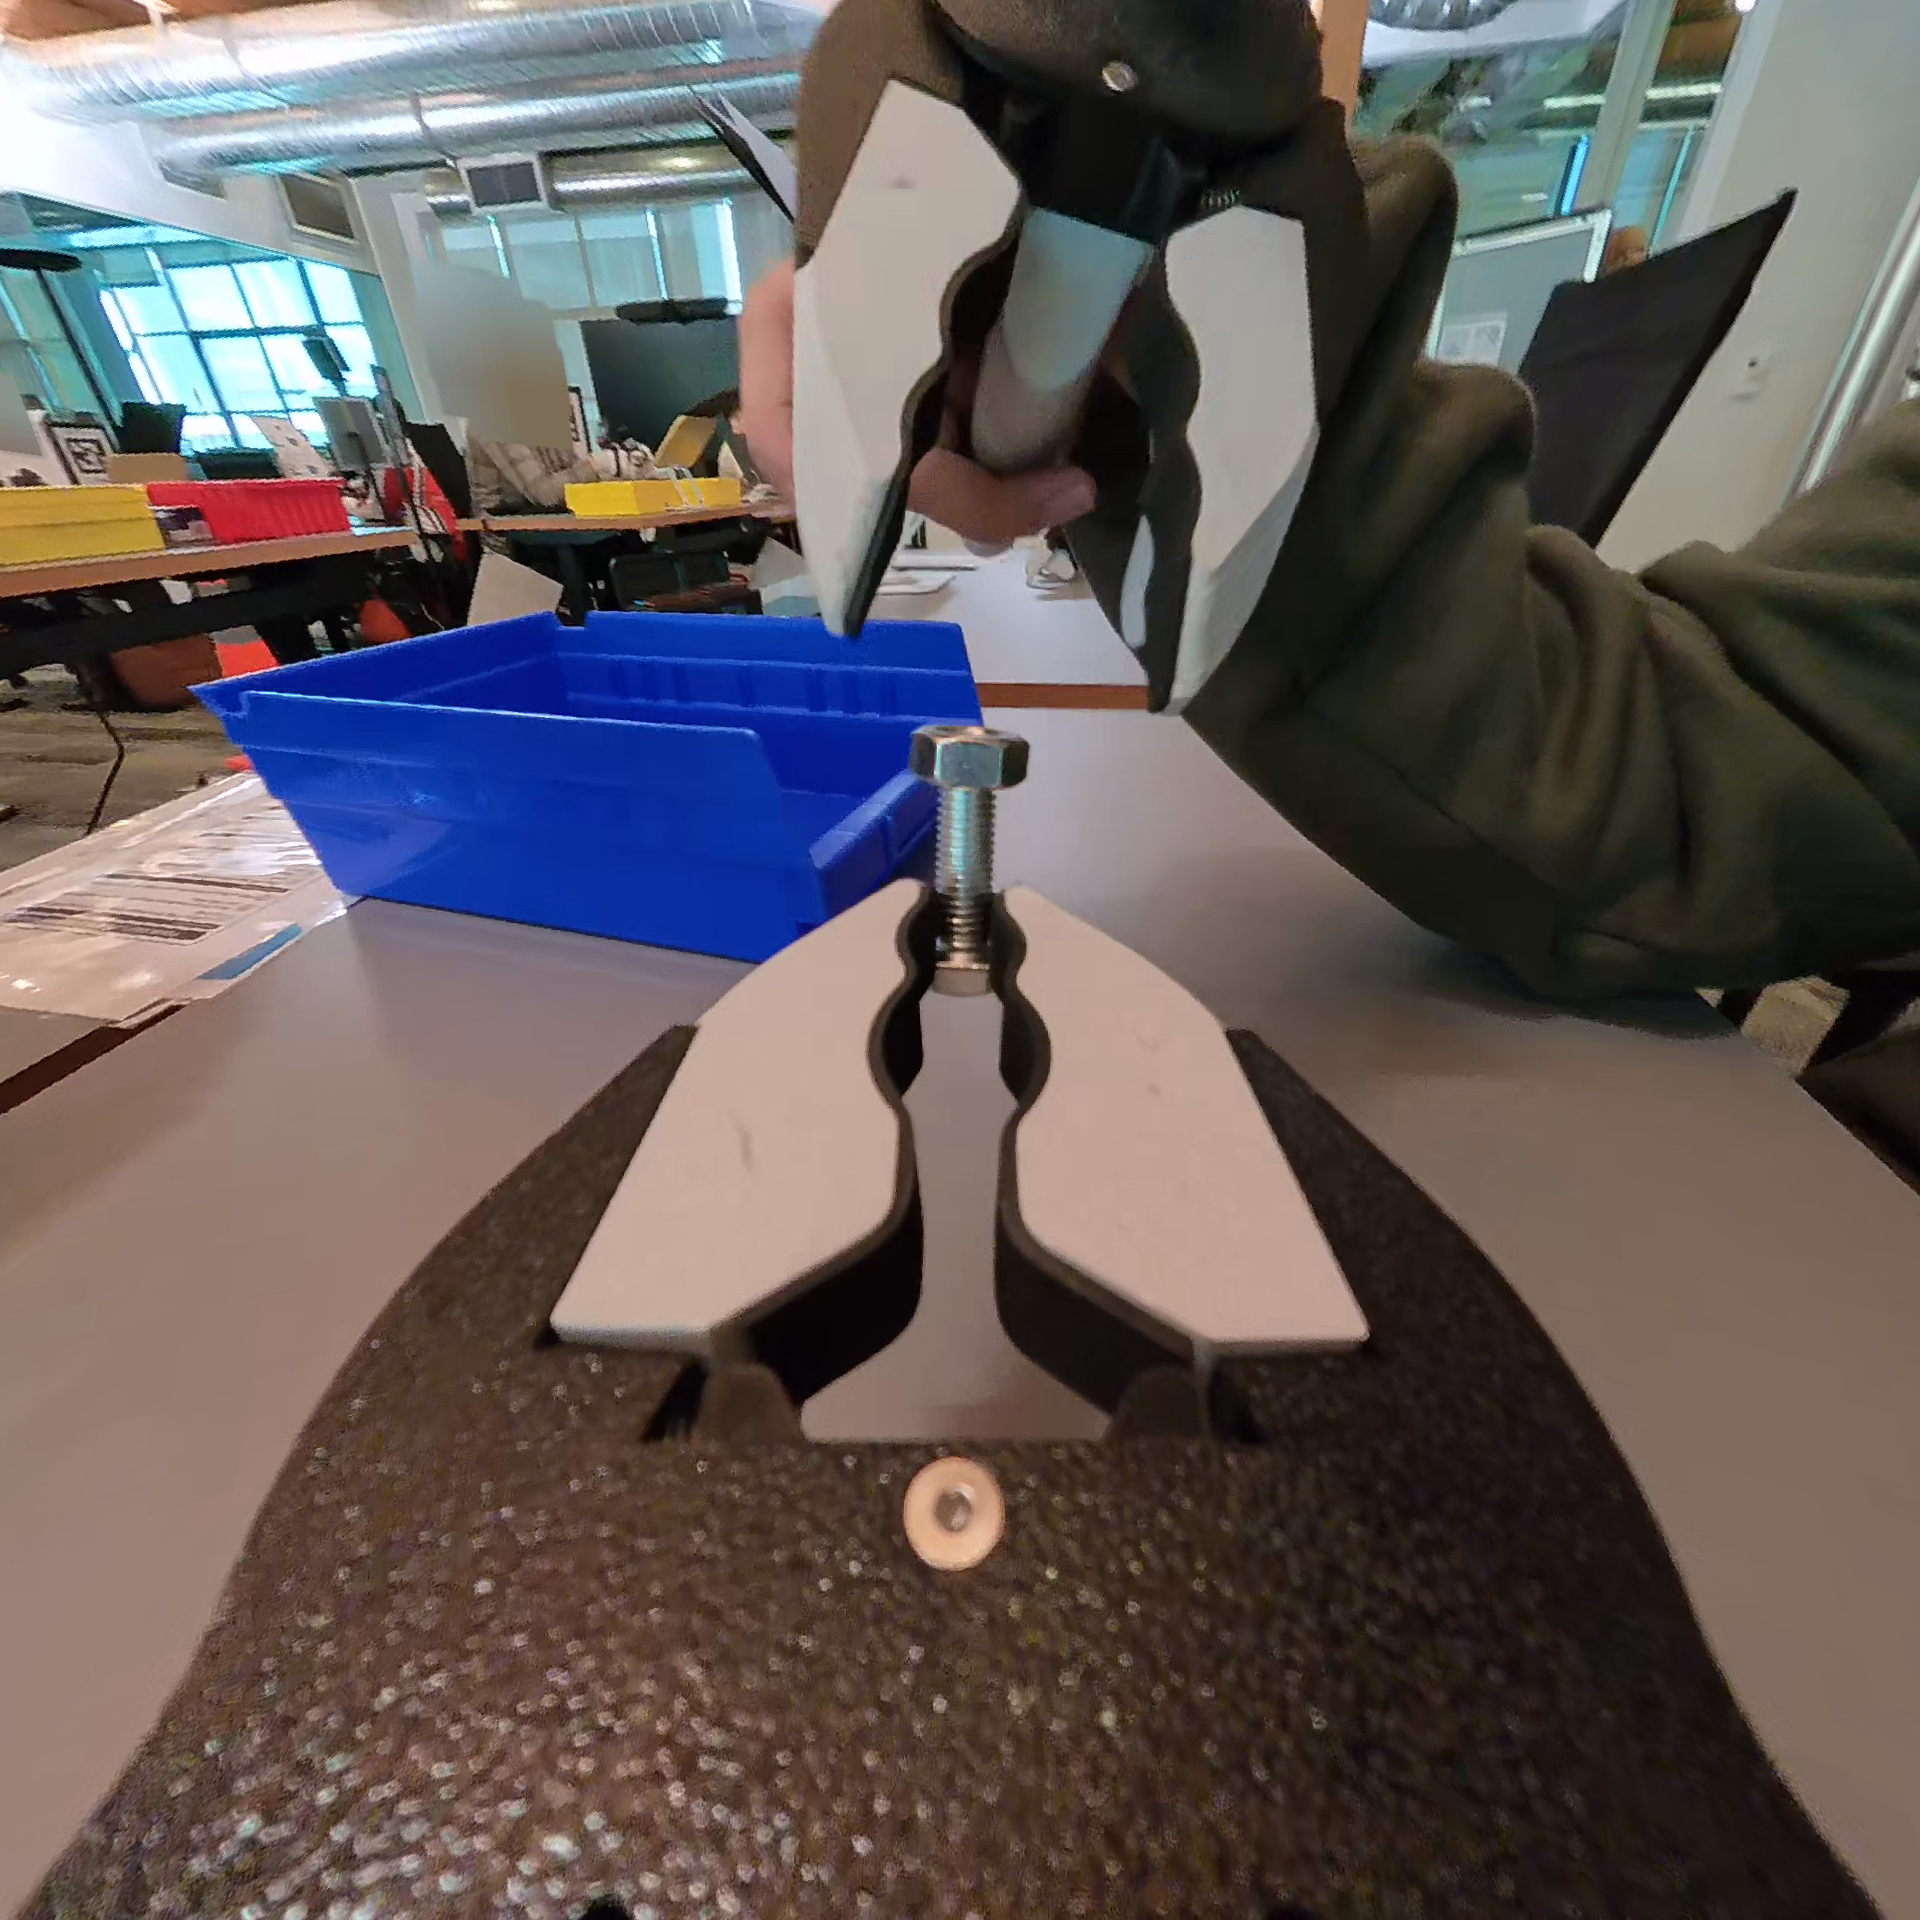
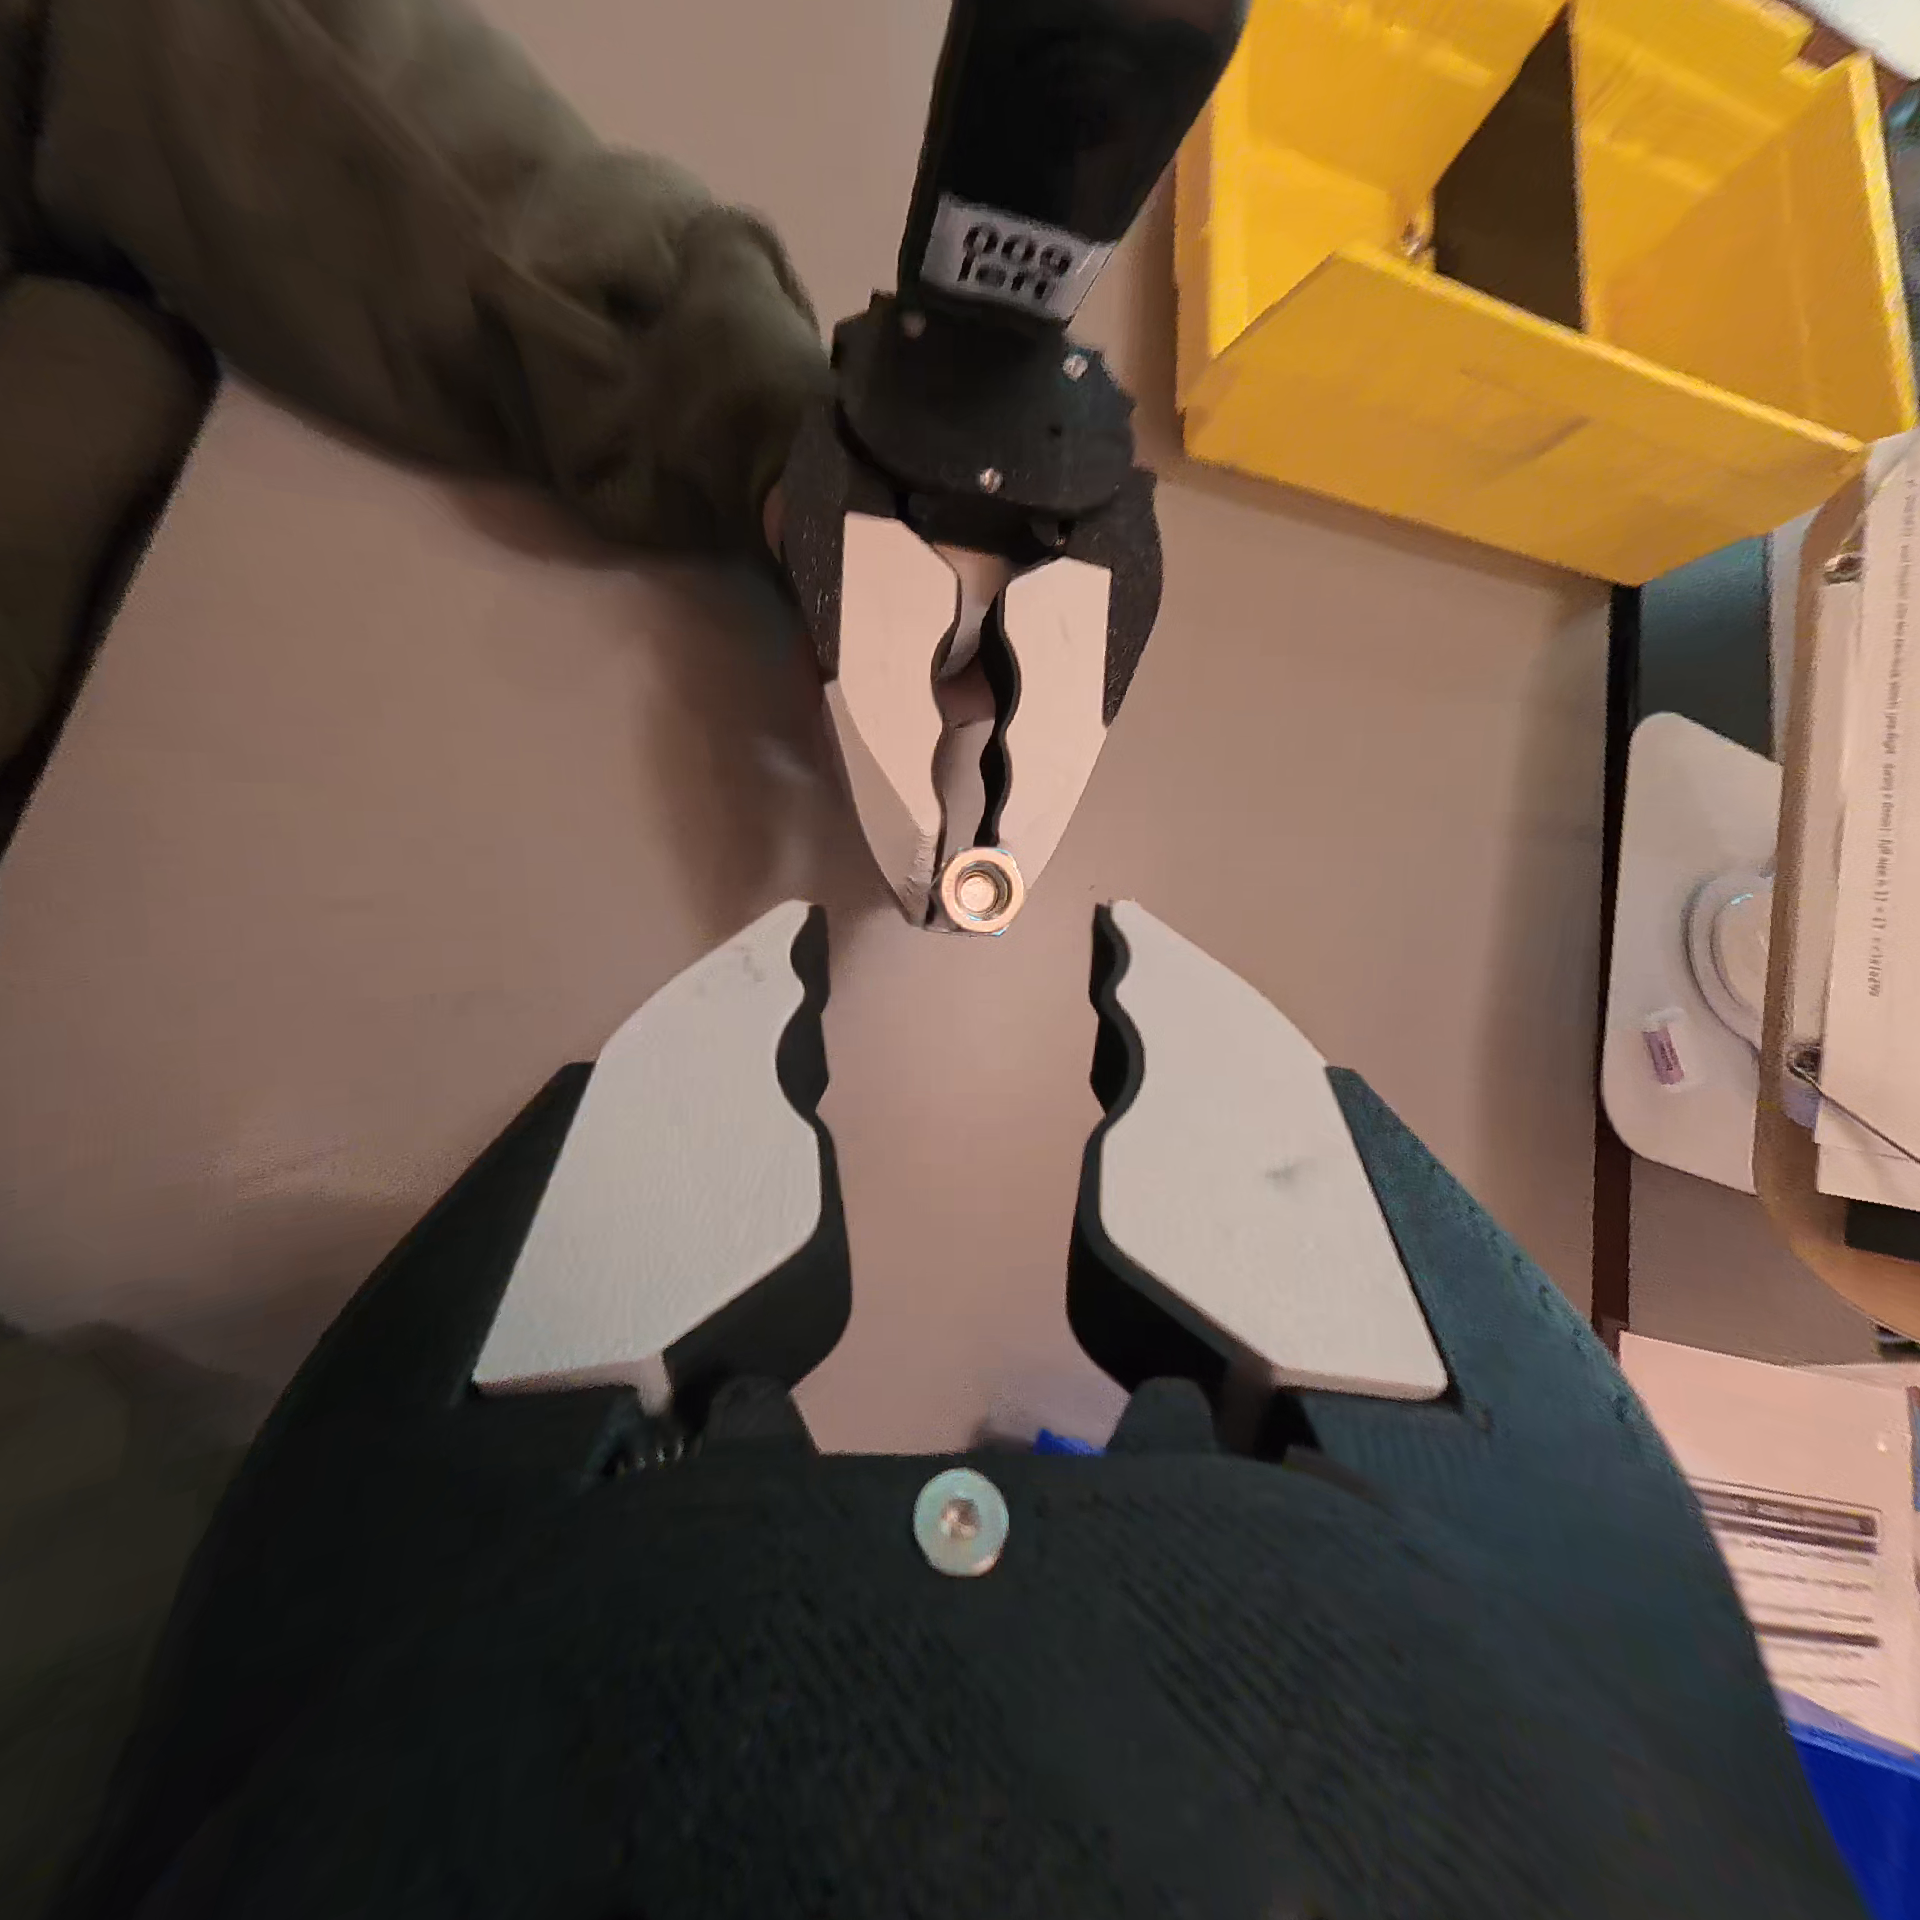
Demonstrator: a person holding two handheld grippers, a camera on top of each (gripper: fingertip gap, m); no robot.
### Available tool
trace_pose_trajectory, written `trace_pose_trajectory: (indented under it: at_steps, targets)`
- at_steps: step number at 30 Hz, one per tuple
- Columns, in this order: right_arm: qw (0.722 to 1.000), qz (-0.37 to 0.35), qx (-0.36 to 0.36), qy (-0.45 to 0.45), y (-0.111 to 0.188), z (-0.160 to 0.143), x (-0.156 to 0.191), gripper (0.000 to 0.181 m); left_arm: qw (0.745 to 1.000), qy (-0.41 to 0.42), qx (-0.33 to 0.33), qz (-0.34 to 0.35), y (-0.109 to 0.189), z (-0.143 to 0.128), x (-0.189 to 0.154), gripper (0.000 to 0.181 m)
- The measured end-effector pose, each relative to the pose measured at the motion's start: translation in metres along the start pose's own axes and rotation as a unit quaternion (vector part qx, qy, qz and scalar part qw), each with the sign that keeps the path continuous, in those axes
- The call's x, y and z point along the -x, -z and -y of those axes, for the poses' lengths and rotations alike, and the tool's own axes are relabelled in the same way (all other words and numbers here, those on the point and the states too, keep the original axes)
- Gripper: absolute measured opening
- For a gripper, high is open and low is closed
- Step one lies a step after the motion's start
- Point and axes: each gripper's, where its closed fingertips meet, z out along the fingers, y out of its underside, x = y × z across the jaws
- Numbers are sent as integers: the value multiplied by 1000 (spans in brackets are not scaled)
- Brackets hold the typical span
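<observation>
My left gripper (image 1: 961,914) is shut on the threaded shank of a silver bolt (image 1: 966,831), held upright just above the grey table (image 1: 312,1143), hexagonal end on top. My right gripper (image 1: 1008,665) hangs open directly above the bolt, fingers pointing down, tips a little above the hexagonal end and apart from it. In the right wrist view, which looks straight down, the right gripper (image 2: 958,920) is open and empty. The bolt's hexagonal end (image 2: 977,886) sits just beyond its fingertips, pinched at the tip of the left gripper (image 2: 966,878).
A blue plastic bin (image 1: 582,790) stands on the table behind and left of the bolt. A yellow box (image 2: 1507,343) sits at the table's far corner. Printed papers (image 1: 156,894) lie to the left. An olive sleeve (image 1: 1558,779) reaches in from the right.
</observation>
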Motion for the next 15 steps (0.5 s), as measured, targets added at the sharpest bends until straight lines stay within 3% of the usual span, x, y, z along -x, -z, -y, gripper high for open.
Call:
trace_pose_trajectory:
  at_steps: [4,7,9,12,15]
  targets:
    - [995,-61,-69,-44,8,6,-19,57,999,7,-11,35,5,2,12,9]
    - [972,-148,-143,-109,9,11,-44,63,998,8,-8,60,6,2,19,9]
    - [939,-196,-224,-173,14,13,-55,64,998,9,-4,69,6,1,21,9]
    - [864,-243,-357,-257,23,4,-54,59,997,16,-9,73,5,3,21,9]
    - [809,-292,-427,-277,27,-16,-46,58,997,29,-14,72,4,6,19,9]
